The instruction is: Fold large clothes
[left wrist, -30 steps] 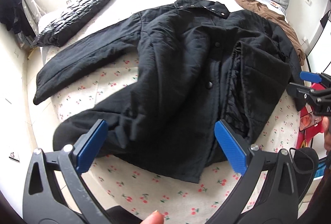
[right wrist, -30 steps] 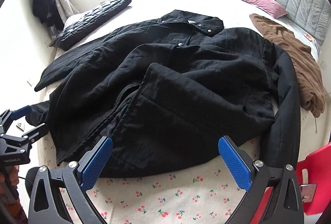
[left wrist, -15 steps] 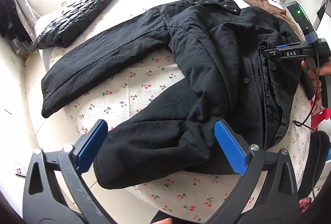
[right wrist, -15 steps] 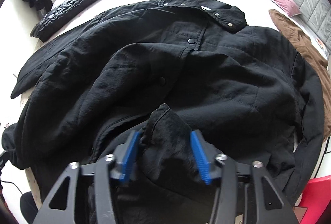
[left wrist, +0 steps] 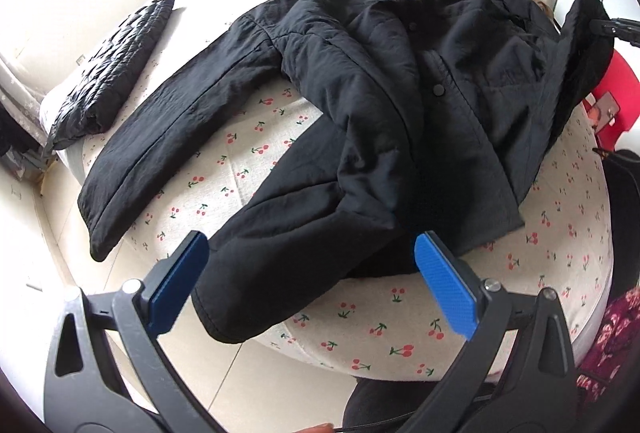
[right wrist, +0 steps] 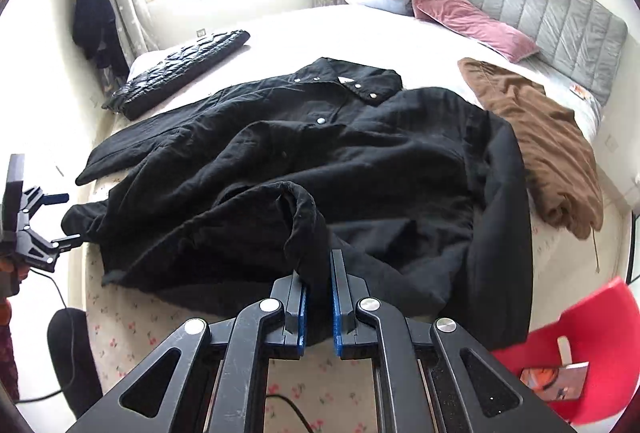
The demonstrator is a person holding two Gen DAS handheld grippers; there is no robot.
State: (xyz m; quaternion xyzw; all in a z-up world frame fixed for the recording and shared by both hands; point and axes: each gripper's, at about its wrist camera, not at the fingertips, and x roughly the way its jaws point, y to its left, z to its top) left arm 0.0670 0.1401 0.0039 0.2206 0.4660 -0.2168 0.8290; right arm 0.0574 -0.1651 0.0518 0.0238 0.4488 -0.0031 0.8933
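Observation:
A large black jacket [left wrist: 400, 81] lies spread on the bed with the cherry-print sheet [left wrist: 248, 153], collar at the far side. It also shows in the right wrist view [right wrist: 340, 161]. My left gripper [left wrist: 308, 285] is open and empty, just above the near sleeve cuff [left wrist: 236, 313] that hangs over the bed's edge. My right gripper [right wrist: 318, 285] is shut on the jacket's hem and holds that fold lifted above the bed. The right gripper [left wrist: 616, 29] shows at the far right of the left wrist view, the left gripper [right wrist: 52, 217] at the left of the right wrist view.
A brown garment [right wrist: 540, 137] lies at the bed's right side. A folded black quilted jacket [right wrist: 180, 69] lies at the far left. Pink pillows [right wrist: 460, 13] and a grey headboard [right wrist: 540, 5] are at the back. A red chair [right wrist: 580, 345] stands near right.
My right gripper closed on the jacket's hem and lifted it up and back. My left gripper moved left toward the near sleeve cuff and stayed open.

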